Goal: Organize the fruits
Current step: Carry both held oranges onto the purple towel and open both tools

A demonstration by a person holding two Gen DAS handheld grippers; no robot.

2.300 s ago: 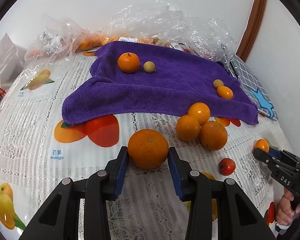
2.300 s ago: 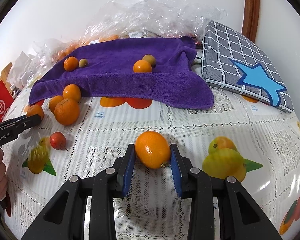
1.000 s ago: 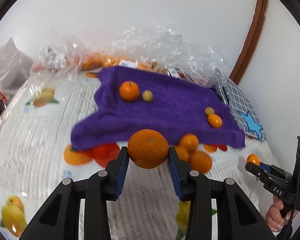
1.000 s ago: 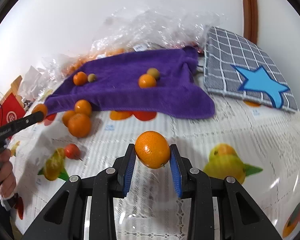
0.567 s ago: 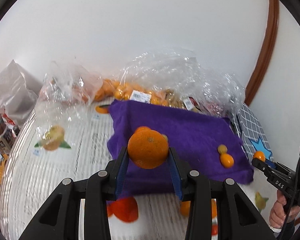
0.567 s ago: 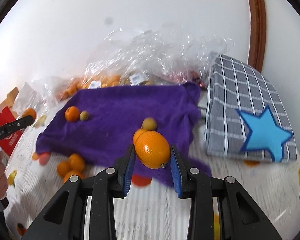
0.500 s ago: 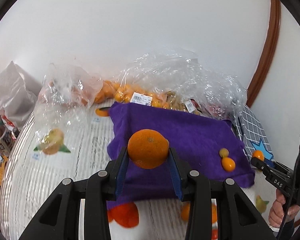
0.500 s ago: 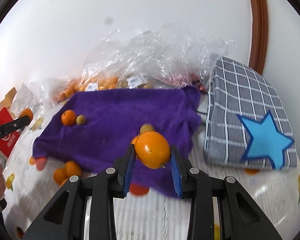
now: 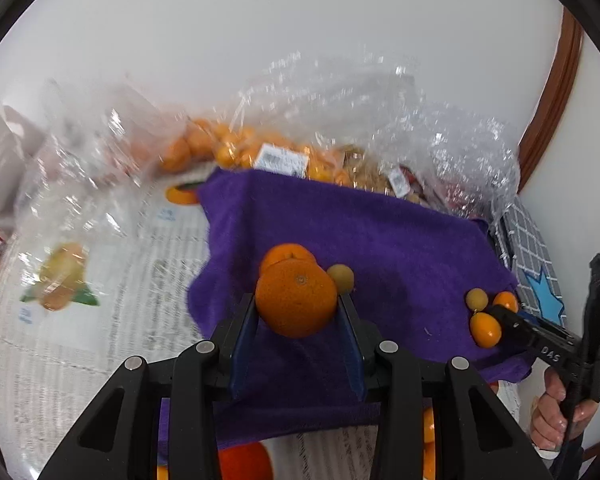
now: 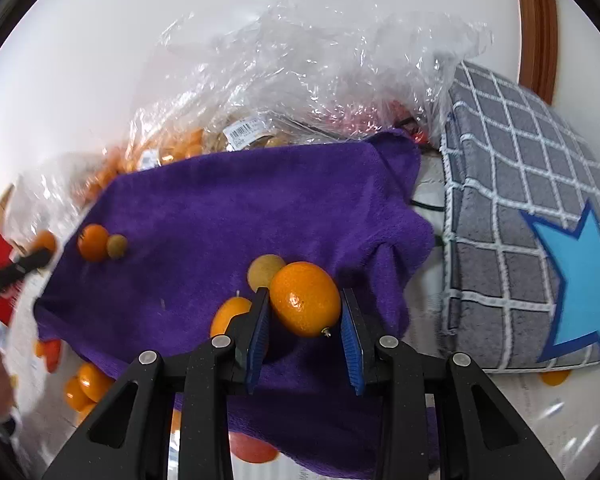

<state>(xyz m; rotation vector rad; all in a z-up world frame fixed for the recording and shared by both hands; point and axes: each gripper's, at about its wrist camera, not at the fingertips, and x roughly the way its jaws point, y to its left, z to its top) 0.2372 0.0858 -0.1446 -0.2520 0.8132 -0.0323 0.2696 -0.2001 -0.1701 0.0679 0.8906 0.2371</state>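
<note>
Both fruits have left the surface with us: our left gripper (image 9: pixel 297 307) clamps the orange (image 9: pixel 296 298) and our right gripper (image 10: pixel 305 305) the kumquat (image 10: pixel 305 299), above the purple towel (image 10: pixel 236 216).

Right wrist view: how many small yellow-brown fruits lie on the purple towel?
2: one beside the small orange at the towel's left, one behind the right tool's held fruit. More may be hidden.

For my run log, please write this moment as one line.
left gripper: shut on round orange | right gripper: shut on oval orange | both over purple towel
</note>
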